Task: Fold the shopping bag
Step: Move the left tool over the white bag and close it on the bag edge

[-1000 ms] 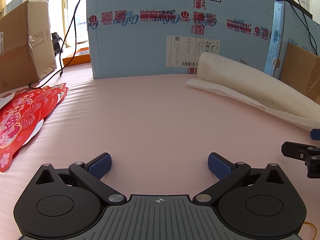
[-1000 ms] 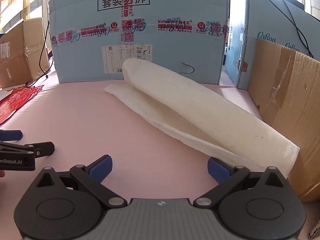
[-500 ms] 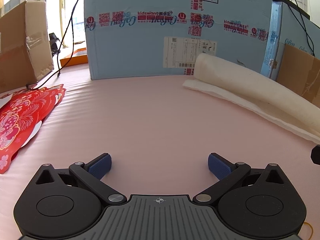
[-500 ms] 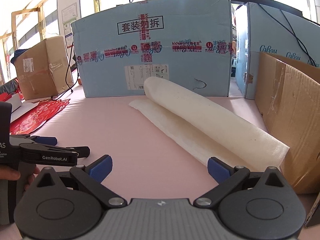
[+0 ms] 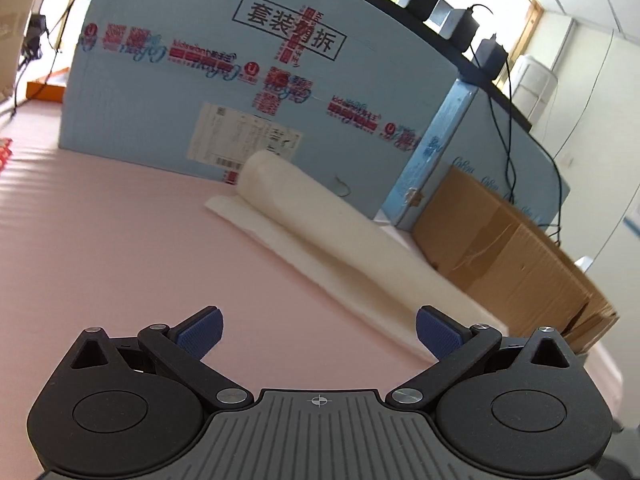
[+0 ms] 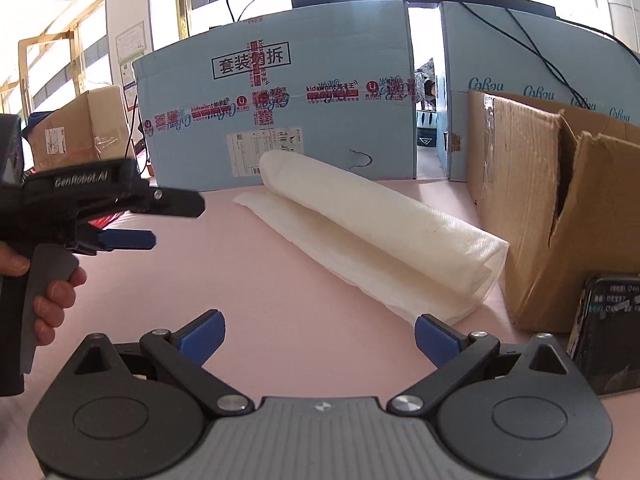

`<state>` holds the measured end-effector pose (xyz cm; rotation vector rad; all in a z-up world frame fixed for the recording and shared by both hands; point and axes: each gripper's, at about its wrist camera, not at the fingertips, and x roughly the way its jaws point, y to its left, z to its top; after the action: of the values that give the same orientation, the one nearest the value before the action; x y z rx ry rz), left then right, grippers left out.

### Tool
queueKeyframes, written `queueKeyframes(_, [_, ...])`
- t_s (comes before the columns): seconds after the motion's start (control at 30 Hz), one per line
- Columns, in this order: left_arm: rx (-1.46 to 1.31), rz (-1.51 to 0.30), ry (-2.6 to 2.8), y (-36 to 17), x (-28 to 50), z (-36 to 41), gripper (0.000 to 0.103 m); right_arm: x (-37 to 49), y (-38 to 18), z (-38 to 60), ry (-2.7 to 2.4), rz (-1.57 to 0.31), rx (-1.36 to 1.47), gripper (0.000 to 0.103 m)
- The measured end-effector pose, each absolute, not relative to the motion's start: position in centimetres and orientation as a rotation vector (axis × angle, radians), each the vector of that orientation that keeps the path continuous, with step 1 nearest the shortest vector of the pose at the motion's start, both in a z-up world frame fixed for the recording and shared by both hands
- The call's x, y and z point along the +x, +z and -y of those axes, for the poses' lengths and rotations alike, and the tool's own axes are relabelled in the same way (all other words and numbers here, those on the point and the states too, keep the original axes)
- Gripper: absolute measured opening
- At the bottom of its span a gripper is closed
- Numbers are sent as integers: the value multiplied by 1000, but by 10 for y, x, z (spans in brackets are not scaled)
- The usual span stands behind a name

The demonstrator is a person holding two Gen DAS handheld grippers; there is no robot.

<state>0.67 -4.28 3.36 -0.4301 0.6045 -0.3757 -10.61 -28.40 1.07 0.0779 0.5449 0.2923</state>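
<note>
From the left wrist view, the left gripper [image 5: 318, 330] hangs above the pink table [image 5: 120, 240], its blue-padded jaws spread wide with nothing between them. Ahead and to the right lies the white shopping bag [image 5: 320, 240], loosely rolled over on itself. Its long axis runs diagonally, from the far end by the blue carton [image 5: 180, 100] down toward the near right, beside the brown cardboard box [image 5: 512, 256].

From the right wrist view, the right gripper [image 6: 318, 332] is also held with its jaws well apart and empty. The bag [image 6: 372, 232] stretches from the blue carton [image 6: 320, 128] toward the torn brown box [image 6: 560, 200], its open end nearest the right finger. A hand [image 6: 52, 304] holds the left gripper [image 6: 176, 220] at the left edge. A phone [image 6: 604, 332] leans at the right.
</note>
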Motion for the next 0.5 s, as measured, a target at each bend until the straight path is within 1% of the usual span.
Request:
queueKeyframes(0.1, [-533, -644, -404, 31, 21, 51, 103, -108, 7, 288, 298, -544, 85, 103])
queueKeyframes(0.37, [-644, -783, -435, 12, 58, 84, 103, -106, 4, 297, 320, -552, 141, 103])
queueKeyframes(0.5, [-690, -808, -473, 0, 73, 102, 102, -106, 4, 302, 325, -550, 176, 103])
